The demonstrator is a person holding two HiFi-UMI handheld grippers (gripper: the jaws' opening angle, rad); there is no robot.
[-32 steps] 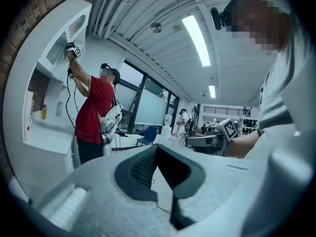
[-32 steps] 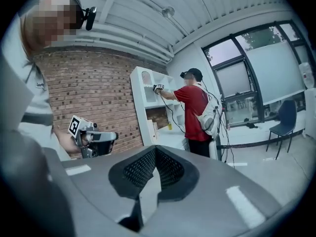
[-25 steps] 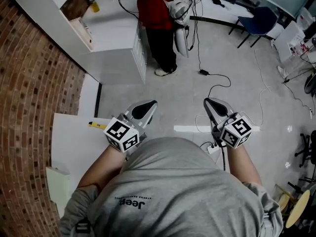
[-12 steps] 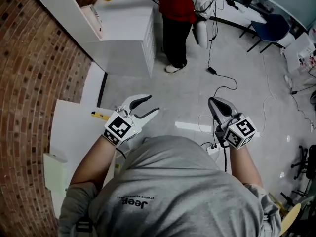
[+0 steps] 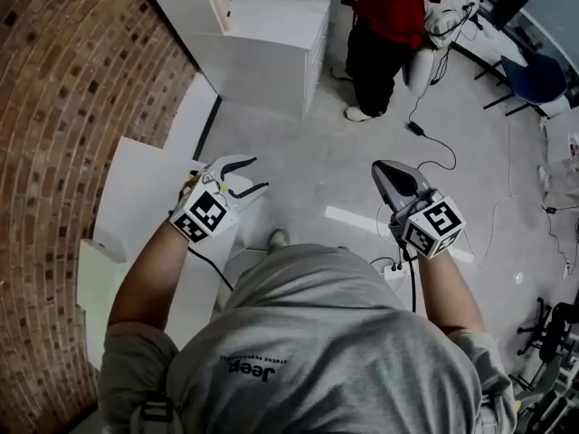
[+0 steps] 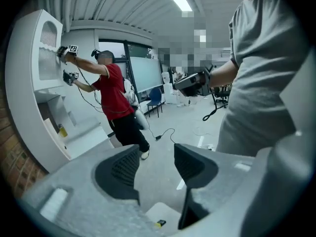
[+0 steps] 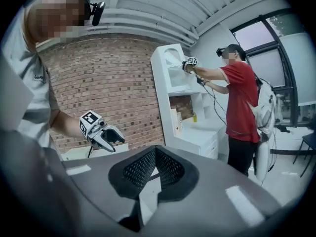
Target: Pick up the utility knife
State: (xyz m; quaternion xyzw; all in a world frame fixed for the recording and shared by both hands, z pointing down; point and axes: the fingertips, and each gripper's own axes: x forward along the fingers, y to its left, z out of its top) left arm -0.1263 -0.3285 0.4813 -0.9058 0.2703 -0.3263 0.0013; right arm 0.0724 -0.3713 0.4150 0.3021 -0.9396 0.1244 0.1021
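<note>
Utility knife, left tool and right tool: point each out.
utility knife (image 6: 161,222), left gripper view, on its yellow-and-black body.
left tool (image 5: 261,173), head view, midway between its opening jaws' tips, nothing held.
right tool (image 7: 155,150), right gripper view, where its closed tips meet.

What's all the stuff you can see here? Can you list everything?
Brick wall: one, reddish-brown, left side.
Table: one, white, beside the brick wall.
Utility knife: one, yellow and black, on the table.
Shelf unit: one, white, far end.
Other person: one, red shirt, at the shelf unit.
Chair: one, blue, far right.
Cables: several, black, on the grey floor.
Left gripper: one, white, at the table's edge, jaws opening, nothing between them.
Right gripper: one, grey, over the floor, jaws together, empty.
</note>
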